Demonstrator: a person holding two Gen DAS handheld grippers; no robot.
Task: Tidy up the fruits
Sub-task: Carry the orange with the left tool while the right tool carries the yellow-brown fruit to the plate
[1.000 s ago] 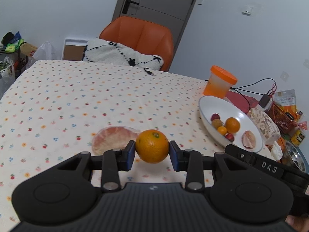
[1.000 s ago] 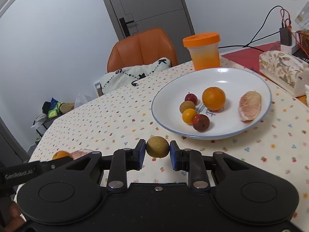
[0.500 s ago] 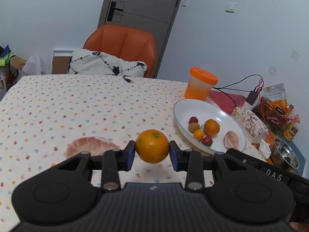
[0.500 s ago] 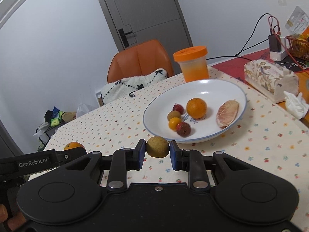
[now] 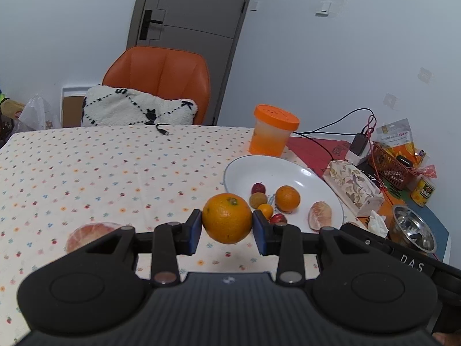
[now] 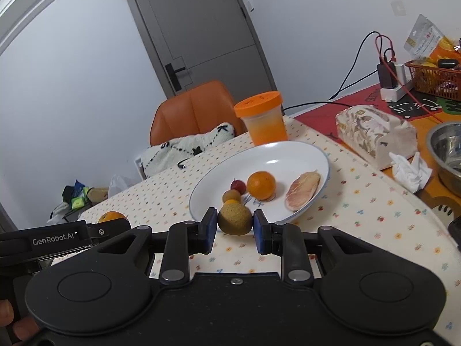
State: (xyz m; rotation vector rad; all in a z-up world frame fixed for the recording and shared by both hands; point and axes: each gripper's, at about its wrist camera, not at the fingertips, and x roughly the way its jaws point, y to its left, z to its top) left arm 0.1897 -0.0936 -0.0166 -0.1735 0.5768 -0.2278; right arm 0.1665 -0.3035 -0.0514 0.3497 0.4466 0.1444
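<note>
My left gripper (image 5: 227,227) is shut on an orange (image 5: 227,218) and holds it above the tablecloth, just left of the white plate (image 5: 268,167). My right gripper (image 6: 234,227) is shut on a brown kiwi (image 6: 235,219) at the plate's (image 6: 288,151) near rim. The plate holds an orange (image 6: 260,185), a peeled pomelo segment (image 6: 302,191), a red fruit (image 6: 238,185) and other small fruits (image 5: 258,199). A pomelo segment (image 5: 89,230) lies on the table at the left. The left gripper's orange also shows in the right wrist view (image 6: 111,216).
An orange-lidded cup (image 5: 273,131) stands behind the plate. A tissue box (image 5: 353,187), steel bowl (image 5: 413,232), red basket (image 5: 394,165), can (image 5: 425,191) and cables lie to the right. An orange chair (image 5: 161,77) with a cushion stands at the far edge.
Both grippers have moved to the right toward the plate, each still holding its fruit. The plate now sits nearer the centre of both views.
</note>
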